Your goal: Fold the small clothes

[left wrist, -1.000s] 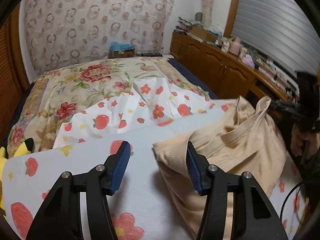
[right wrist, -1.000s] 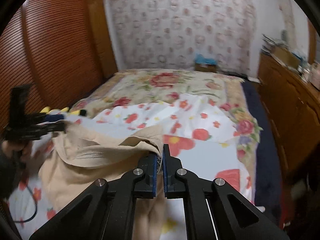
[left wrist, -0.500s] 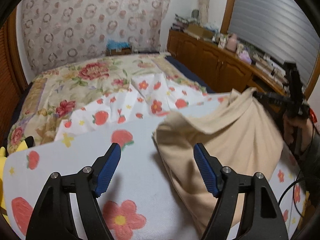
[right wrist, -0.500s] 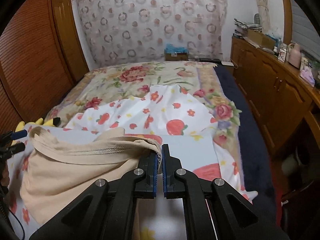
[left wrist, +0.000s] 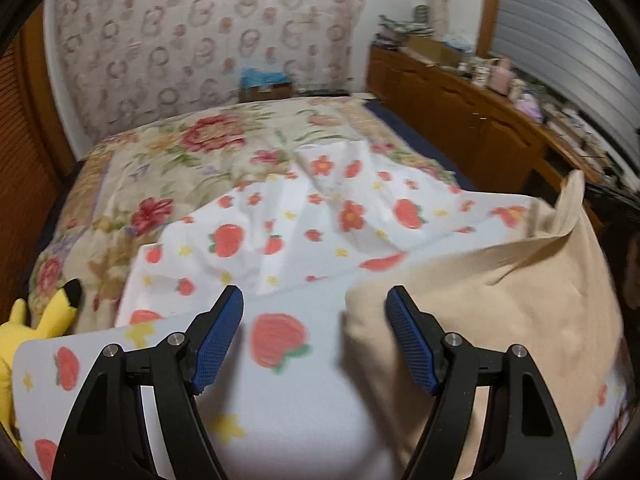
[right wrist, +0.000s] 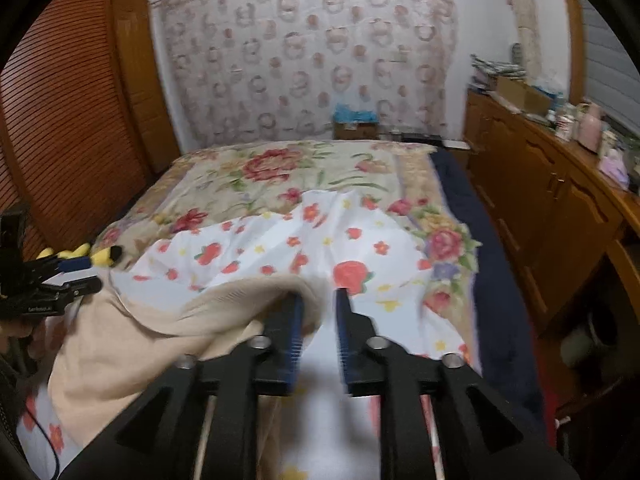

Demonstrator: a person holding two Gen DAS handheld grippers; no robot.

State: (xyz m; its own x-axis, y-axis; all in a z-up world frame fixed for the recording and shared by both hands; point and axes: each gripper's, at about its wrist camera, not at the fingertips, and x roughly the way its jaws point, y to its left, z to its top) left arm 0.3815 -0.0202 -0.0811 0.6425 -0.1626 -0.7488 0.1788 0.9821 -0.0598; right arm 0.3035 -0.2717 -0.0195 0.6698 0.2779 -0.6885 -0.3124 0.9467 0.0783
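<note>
Strawberry-print sheet (left wrist: pixel 280 236) spread under and ahead of claw. Floral quilt (left wrist: pixel 192 148) beyond it. Yellow plush (left wrist: pixel 36 316) far left. Wooden cabinets (right wrist: pixel 560 216) right side; louvered doors (right wrist: pixel 68 120) left.

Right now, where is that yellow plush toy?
The yellow plush toy with black-tipped ears lies at the bed's left edge, beside the white strawberry-print sheet, left of the open left hand-held gripper.
</note>
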